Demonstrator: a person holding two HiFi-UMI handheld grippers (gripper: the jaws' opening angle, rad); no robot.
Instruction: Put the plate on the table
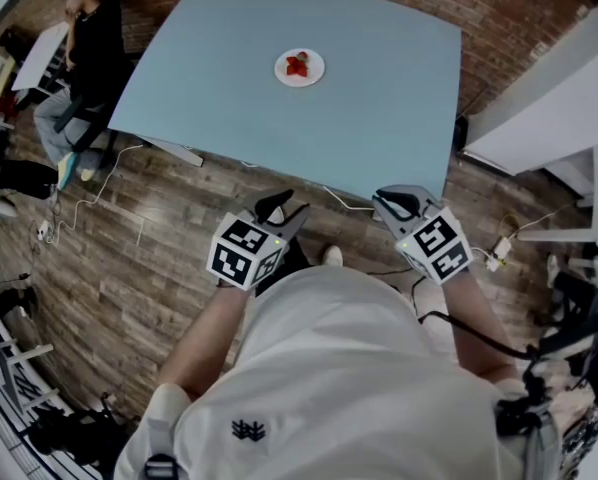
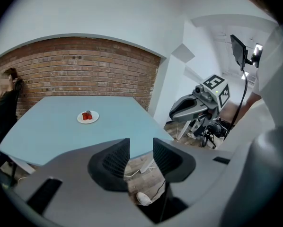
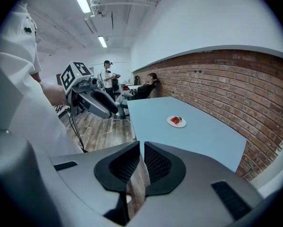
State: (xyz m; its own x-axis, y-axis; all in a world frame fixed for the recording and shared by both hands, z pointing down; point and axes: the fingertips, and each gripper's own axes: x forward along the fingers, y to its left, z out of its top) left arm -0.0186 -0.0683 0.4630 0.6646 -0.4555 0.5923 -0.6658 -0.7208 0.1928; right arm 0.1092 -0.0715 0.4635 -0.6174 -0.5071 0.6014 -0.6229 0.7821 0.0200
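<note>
Plate (image 1: 317, 69) w/ red fruit (image 1: 297, 65) sits mid table (image 1: 379, 108), well apart from both tongs. Your left gripper (image 1: 287, 208) hangs off the near edge, jaws wide, nothing btwn. Your right gripper (image 1: 399, 204) is alongside, jaws nearly together w/ a thin gap, also empty.

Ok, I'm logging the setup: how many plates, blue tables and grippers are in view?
White round plate: 1
Light blue table: 1
Grey handheld grippers: 2, the left gripper and the right gripper
Total: 4
</note>
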